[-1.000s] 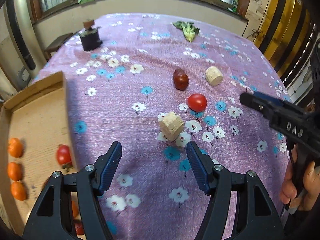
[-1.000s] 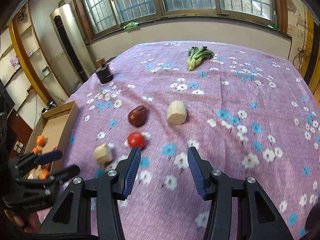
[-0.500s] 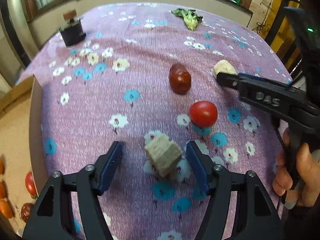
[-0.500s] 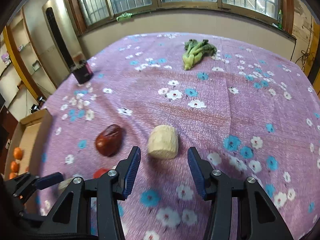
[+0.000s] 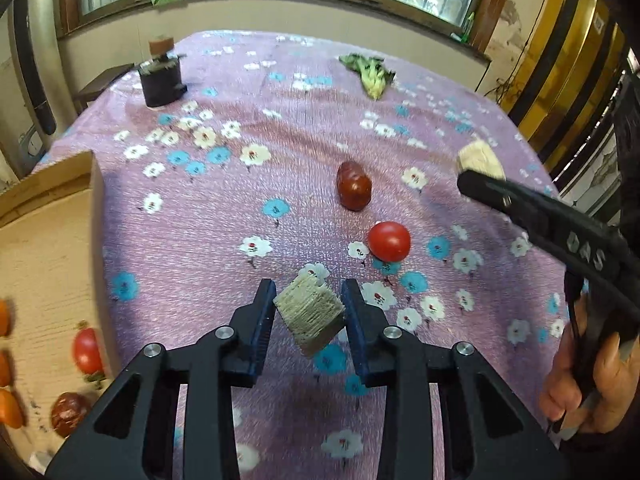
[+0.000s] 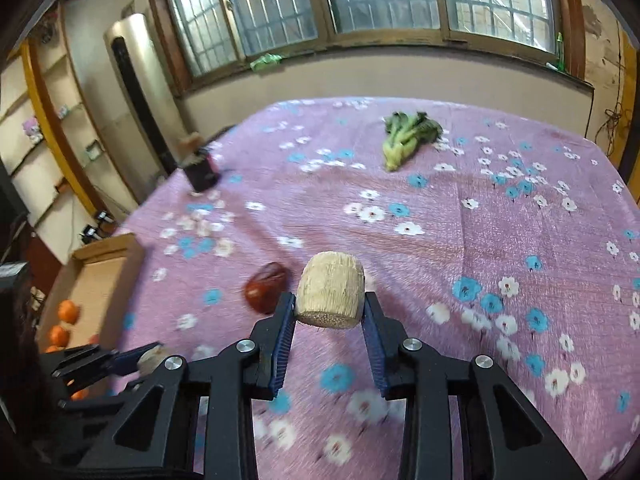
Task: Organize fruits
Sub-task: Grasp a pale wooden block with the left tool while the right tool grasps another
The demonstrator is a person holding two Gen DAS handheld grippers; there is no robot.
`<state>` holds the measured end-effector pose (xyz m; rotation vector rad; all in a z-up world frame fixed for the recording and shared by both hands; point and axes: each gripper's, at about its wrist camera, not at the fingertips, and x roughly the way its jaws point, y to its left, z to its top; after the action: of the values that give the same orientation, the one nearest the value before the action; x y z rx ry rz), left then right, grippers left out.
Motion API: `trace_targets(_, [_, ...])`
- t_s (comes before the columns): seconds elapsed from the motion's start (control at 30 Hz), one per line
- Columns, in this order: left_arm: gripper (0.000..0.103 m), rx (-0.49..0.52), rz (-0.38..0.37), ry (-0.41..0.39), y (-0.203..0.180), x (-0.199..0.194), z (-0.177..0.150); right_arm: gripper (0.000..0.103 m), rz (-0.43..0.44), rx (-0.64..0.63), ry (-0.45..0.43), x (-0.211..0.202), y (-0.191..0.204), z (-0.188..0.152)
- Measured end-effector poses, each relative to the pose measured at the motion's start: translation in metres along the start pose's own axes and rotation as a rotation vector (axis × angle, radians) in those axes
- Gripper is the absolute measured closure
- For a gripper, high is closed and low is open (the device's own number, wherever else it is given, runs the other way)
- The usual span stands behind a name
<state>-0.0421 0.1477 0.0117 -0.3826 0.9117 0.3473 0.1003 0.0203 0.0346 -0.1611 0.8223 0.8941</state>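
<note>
Both grippers I operate are clamped: the left gripper (image 5: 308,312) grips the cut cob piece (image 5: 310,320), the right gripper (image 6: 329,312) the round cob piece (image 6: 331,294). Half a second ago both jaws stood wide around pieces resting on the floral tablecloth (image 5: 224,216); each now hangs above it, near the tomato (image 5: 389,241).

The desk's cloth (image 5: 224,216) is purple, scattered with white and blue flowers. The left tongs (image 5: 308,304) are black with blue pads, as are the right tongs (image 6: 330,312). Pale beige is the cut chunk (image 5: 310,318) at left; the cylinder piece (image 6: 331,294) is cream. The tomato (image 5: 389,241) is bright red, the date-like fruit (image 5: 353,185) dark red-brown. The leafy vegetable (image 6: 406,136) is green. The cardboard box (image 5: 44,248) is tan, holding orange fruits (image 6: 68,311).
</note>
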Motion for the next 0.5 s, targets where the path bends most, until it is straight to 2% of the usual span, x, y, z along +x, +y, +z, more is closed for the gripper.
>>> trace_targets(0.2, [0.072,-0.017,-0.001,-0.065,0.023,-0.042,-0.006,0.069,0.094,-0.030,-0.023,-0.032,0.038,-0.014])
trace_targets(0.5, [0.072,-0.068,0.079,-0.113,0.062,-0.074,-0.021,0.069,0.171,-0.072,-0.028,-0.045,0.089,-0.025])
